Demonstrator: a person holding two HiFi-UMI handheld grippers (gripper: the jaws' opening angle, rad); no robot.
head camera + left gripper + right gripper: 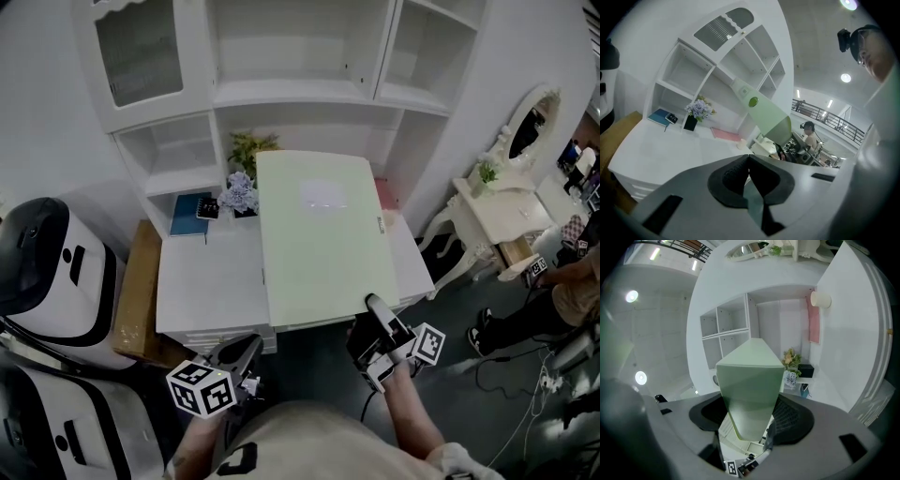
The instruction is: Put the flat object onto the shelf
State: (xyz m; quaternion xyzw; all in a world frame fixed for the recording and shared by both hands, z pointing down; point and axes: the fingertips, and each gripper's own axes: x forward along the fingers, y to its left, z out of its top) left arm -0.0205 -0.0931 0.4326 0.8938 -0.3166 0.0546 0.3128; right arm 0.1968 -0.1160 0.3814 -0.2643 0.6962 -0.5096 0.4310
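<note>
Right gripper [378, 309] has the flat green box [323, 239] clamped by its near corner, at five o'clock on the box. In the right gripper view both pads of the gripper [752, 420] press on the box [750, 390]. The box hangs tilted over the white desk [202, 281], its far edge towards the white shelf unit [300, 94] at twelve o'clock. It's not on any shelf.

Left gripper [246, 349] sits low at seven o'clock, off the desk's near edge. Its own view shows the jaws pressed together with nothing in them.

On the desk, a blue book [187, 214] lies at ten o'clock from the box, with a flower pot [239, 195] just beside it.
</note>
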